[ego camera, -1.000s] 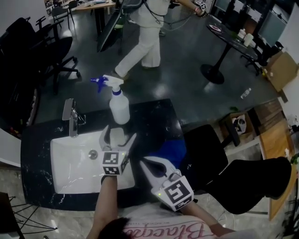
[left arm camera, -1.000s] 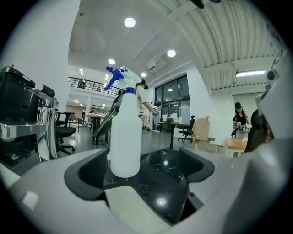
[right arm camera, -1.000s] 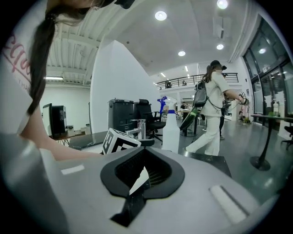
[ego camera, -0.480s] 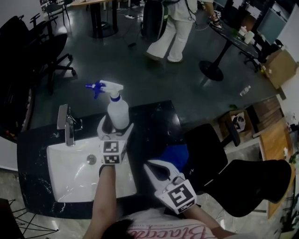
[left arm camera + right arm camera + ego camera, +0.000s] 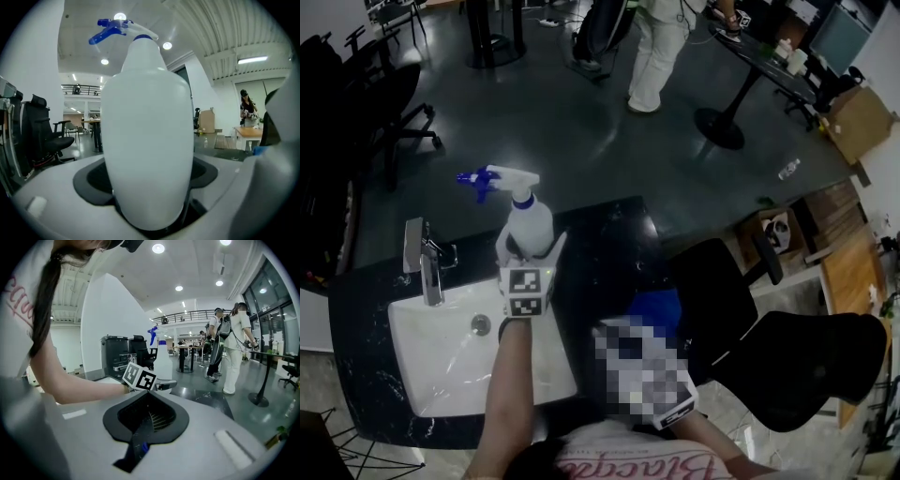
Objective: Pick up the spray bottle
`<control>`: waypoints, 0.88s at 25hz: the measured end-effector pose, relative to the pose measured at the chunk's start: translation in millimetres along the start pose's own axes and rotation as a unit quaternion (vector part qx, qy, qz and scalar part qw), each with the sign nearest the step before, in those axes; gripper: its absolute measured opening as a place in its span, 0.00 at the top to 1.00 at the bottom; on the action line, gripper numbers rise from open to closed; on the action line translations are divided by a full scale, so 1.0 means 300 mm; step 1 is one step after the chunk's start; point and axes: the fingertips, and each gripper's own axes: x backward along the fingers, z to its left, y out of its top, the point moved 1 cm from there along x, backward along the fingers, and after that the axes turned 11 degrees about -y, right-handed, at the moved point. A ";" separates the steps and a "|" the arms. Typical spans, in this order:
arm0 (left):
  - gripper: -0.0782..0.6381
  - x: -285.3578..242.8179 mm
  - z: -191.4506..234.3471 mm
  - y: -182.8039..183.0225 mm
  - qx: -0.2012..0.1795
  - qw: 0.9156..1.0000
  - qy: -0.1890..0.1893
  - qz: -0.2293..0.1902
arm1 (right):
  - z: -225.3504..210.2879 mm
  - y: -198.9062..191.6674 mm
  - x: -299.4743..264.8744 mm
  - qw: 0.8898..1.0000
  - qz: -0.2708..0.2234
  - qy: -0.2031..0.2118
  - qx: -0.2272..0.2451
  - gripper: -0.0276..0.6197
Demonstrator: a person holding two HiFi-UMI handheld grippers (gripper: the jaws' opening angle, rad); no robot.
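Grasp step in hand. White plastic spray bottle with blue trigger (image 5: 528, 221) is stood on the black table (image 5: 614, 246). Left claw (image 5: 531, 244) is set round its body, jaws spread, seemingly unclamped. Closing, then lifting, is judged next. Right claw (image 5: 149, 392) is held back, jaws together, empty.

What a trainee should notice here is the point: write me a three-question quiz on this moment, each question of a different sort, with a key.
1. True or false: the spray bottle lies inside the sink.
2. What stands between the jaws of the left gripper? A a sponge; B the spray bottle; C nothing.
3. Fill in: the bottle's nozzle is coloured ___.
Key: 1 false, it stands upright on the counter beside the sink; 2 B; 3 blue.
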 end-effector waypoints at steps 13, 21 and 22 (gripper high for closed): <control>0.31 0.011 -0.004 -0.003 0.012 1.000 0.009 0.004 | -0.004 -0.001 -0.001 1.000 -0.002 0.000 0.001 0.95; 0.31 0.087 -0.038 0.095 -0.004 1.000 0.009 -0.024 | -0.012 0.031 0.030 1.000 -0.025 0.001 0.011 0.95; 0.31 0.102 -0.045 0.110 -0.005 1.000 0.007 -0.026 | -0.013 0.038 0.036 0.999 -0.030 0.002 0.012 0.95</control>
